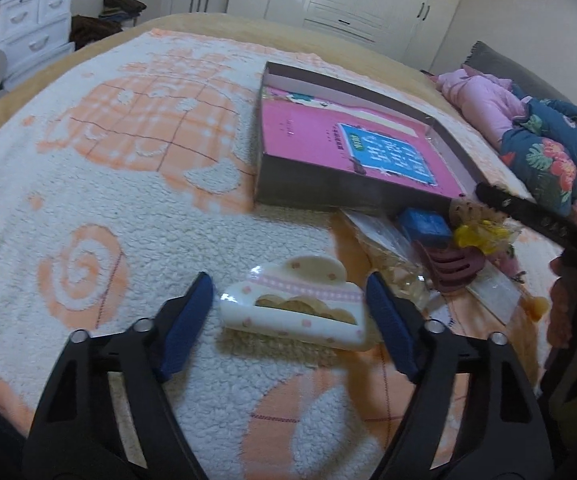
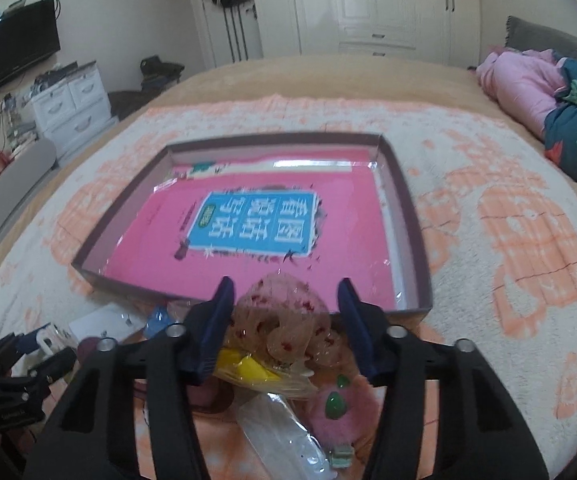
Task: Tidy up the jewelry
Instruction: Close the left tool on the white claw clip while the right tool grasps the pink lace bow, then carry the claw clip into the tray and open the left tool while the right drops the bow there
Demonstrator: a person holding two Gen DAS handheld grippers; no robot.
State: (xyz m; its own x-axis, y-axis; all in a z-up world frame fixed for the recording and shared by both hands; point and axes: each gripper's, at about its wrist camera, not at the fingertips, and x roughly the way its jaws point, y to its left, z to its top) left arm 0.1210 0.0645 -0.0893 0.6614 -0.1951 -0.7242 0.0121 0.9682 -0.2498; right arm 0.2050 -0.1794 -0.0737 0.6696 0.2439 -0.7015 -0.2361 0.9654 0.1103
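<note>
Cream hair claw (image 1: pixel 294 306) lies on the fleece blanket (image 1: pixel 88 208) between the left gripper's (image 1: pixel 288 320) spread, non-touching jaws. Right gripper (image 2: pixel 286 324) straddles a sheer scrunchie (image 2: pixel 284 324); contact unclear. Packets (image 2: pixel 280 436) crowd the shallow box (image 2: pixel 408 216) front wall.

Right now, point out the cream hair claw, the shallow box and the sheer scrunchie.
cream hair claw (image 1: pixel 294 308), left wrist view, its side
shallow box (image 2: pixel 404 208), right wrist view, right wall
sheer scrunchie (image 2: pixel 284 320), right wrist view, its folds
</note>
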